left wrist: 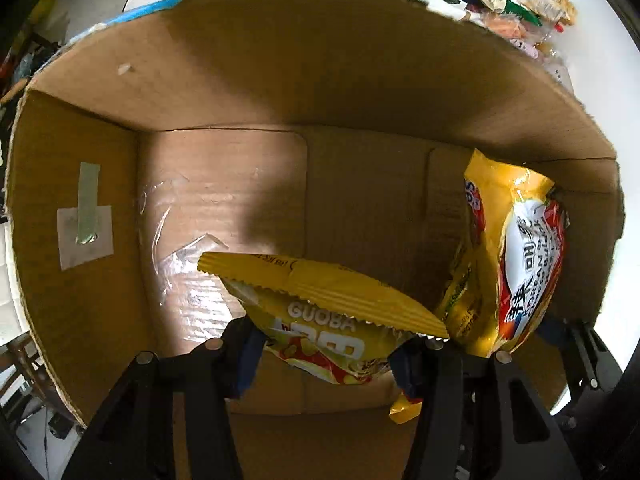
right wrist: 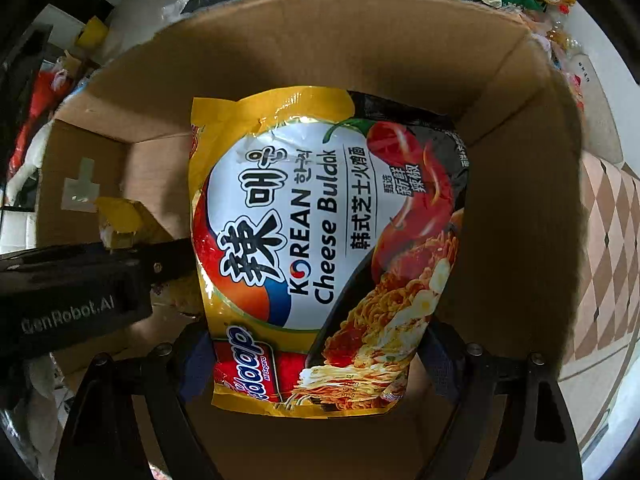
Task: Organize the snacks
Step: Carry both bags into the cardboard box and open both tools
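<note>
Both grippers point down into an open cardboard box [left wrist: 224, 80]. My left gripper [left wrist: 326, 354] is shut on a small yellow Guoba snack bag [left wrist: 320, 320], held above the box floor. In the right wrist view my right gripper [right wrist: 314, 364] is shut on a large yellow Korean Cheese Buldak noodle pack [right wrist: 320, 240], its blue pads pressing both side edges. That noodle pack [left wrist: 520, 264] also hangs at the right of the left wrist view. The left gripper's black body [right wrist: 80, 284] and its yellow bag [right wrist: 120, 220] show at the left of the right wrist view.
The box [right wrist: 516, 208] has tall brown walls all round; a taped white label [left wrist: 86, 232] sits on its left wall. Loose tape film lies on the box floor [left wrist: 188, 248]. Several more snack packets [left wrist: 516, 0] lie on the white table beyond the far wall.
</note>
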Demonstrator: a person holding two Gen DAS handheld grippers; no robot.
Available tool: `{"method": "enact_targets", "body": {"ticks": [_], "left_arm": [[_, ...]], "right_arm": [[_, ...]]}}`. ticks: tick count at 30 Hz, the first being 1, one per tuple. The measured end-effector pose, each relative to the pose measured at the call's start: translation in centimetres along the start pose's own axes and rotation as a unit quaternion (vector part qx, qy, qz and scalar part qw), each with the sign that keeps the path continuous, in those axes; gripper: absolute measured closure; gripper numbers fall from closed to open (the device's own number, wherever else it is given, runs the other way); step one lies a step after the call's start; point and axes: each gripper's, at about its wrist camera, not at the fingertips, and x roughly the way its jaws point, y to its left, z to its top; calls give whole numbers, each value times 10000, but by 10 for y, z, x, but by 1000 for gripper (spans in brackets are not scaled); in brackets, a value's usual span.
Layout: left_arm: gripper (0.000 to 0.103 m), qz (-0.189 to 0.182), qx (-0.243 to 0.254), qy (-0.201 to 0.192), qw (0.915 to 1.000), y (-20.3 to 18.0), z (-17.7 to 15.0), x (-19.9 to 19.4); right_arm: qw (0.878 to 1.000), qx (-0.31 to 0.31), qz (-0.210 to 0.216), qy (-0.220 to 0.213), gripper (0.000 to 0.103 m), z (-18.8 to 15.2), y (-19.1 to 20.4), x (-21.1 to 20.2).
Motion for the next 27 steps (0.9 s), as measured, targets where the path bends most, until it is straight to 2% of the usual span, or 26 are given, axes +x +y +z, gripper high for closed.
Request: {"method": "enact_targets", "body": {"ticks": [5, 6, 7, 9, 15, 20, 27], "left_arm": [[51, 23, -26, 100, 9999, -4, -2, 9], [46, 32, -59, 69, 10000, -4, -3, 9], [34, 28, -86, 16, 10000, -4, -4, 8], [18, 60, -121, -102, 9999, -5, -6, 4], [17, 141, -278, -417, 9986, -2, -23, -17], [17, 101, -206, -724, 9971, 1, -50, -42], [17, 206, -181, -1640, 9861, 20, -97, -104]], "right_arm": [[9996, 1, 5, 292, 14, 13, 1, 19], [9994, 6, -11, 351, 14, 12, 3, 22], [9993, -2, -40, 367, 14, 17, 3, 24], [9994, -60, -133, 322, 10, 20, 2, 25], [9998, -92, -115, 129, 8, 25, 0, 14], [9999, -117, -68, -96, 6, 14, -2, -2], [9976, -188, -168, -650, 6, -26, -1, -43]]}}
